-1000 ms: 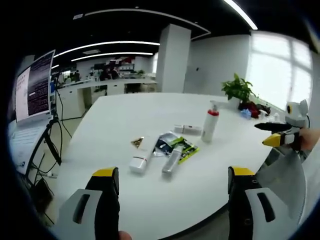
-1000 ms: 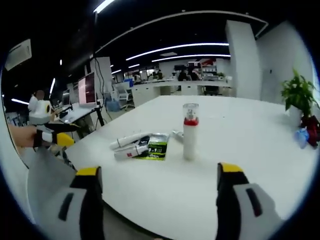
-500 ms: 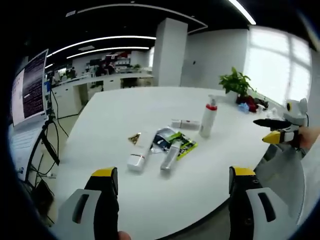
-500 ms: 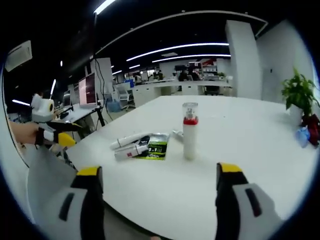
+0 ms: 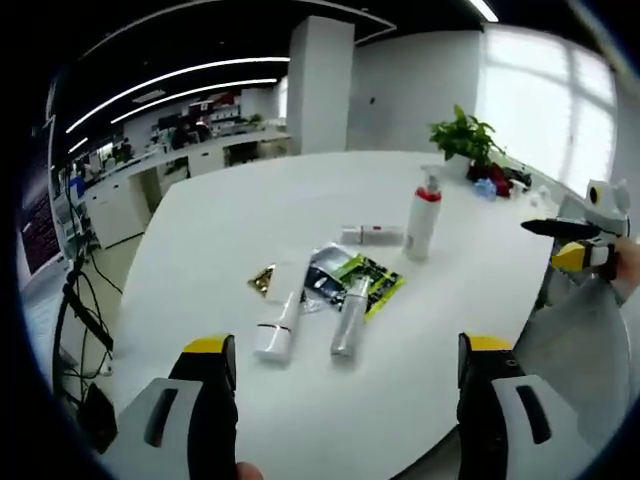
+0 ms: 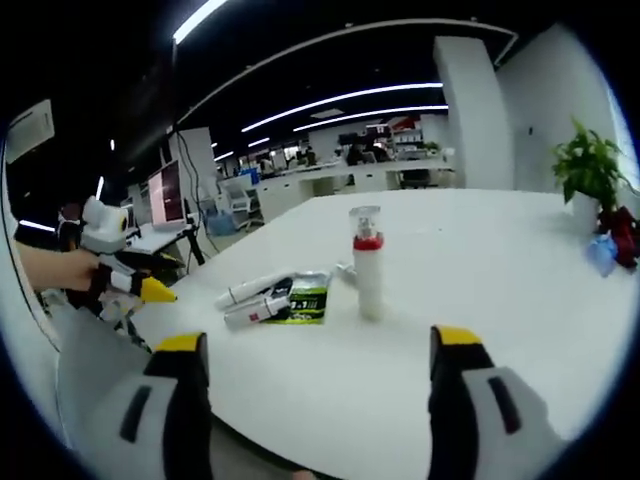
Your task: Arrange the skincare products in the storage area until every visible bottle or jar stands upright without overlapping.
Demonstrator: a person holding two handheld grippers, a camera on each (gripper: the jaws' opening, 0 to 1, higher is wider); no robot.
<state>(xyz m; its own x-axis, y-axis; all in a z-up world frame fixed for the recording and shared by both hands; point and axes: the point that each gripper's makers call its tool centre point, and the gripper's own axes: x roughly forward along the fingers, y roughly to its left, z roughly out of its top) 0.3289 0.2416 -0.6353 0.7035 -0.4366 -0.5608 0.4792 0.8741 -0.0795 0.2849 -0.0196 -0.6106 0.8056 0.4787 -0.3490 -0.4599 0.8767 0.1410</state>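
A white pump bottle (image 5: 423, 216) with a red collar stands upright on the white table (image 5: 230, 210). To its left lie a small white tube (image 5: 371, 235), a wide white tube (image 5: 279, 326) and a silvery tube (image 5: 349, 316), all on their sides. A green sachet (image 5: 374, 282), a dark sachet (image 5: 324, 276) and a small gold sachet (image 5: 263, 282) lie flat among them. My left gripper (image 5: 347, 350) is open, short of the tubes. My right gripper (image 6: 318, 340) is open, facing the bottle (image 6: 368, 266), two tubes (image 6: 252, 300) and the green sachet (image 6: 308, 297).
A potted plant (image 5: 462, 137) and a blue and red item (image 5: 497, 186) stand at the table's far edge. The right gripper (image 5: 572, 244) comes in from the right in the left gripper view. The left gripper (image 6: 140, 286) comes in from the left in the right gripper view. Desks and monitors are behind.
The left gripper view has swung and come a little nearer the tubes. The left gripper has dropped slightly in the right gripper view. The products lie as before.
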